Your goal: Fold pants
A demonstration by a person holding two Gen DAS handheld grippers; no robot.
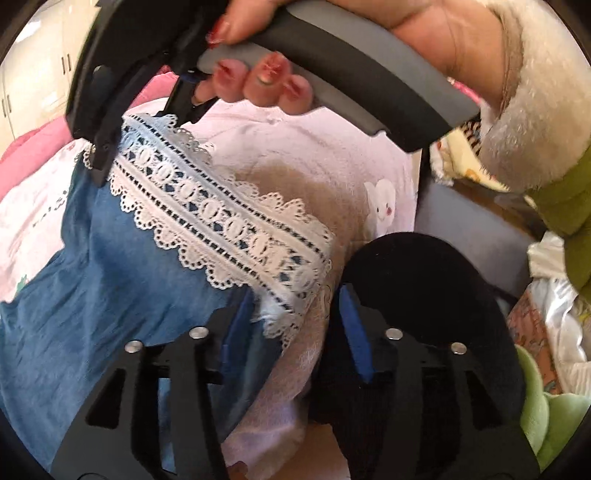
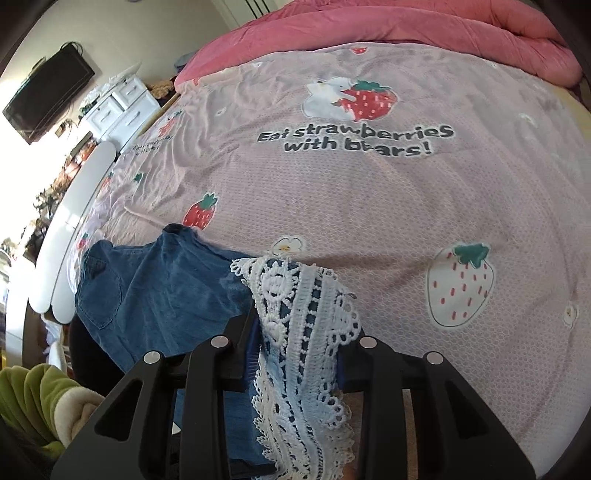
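Observation:
The pants are blue denim with a white lace hem band. In the left wrist view my left gripper has its jaws apart around one end of the lace hem, which lies against the left finger. The right gripper shows at upper left of that view, pinching the other end of the hem. In the right wrist view my right gripper is shut on the lace hem, and the denim hangs down over the bed edge to the left.
A pink strawberry-print bedspread covers the bed, with a pink quilt at the far end. A white footboard, drawers and a wall TV are at left. A grey box and loose clothes are at right in the left wrist view.

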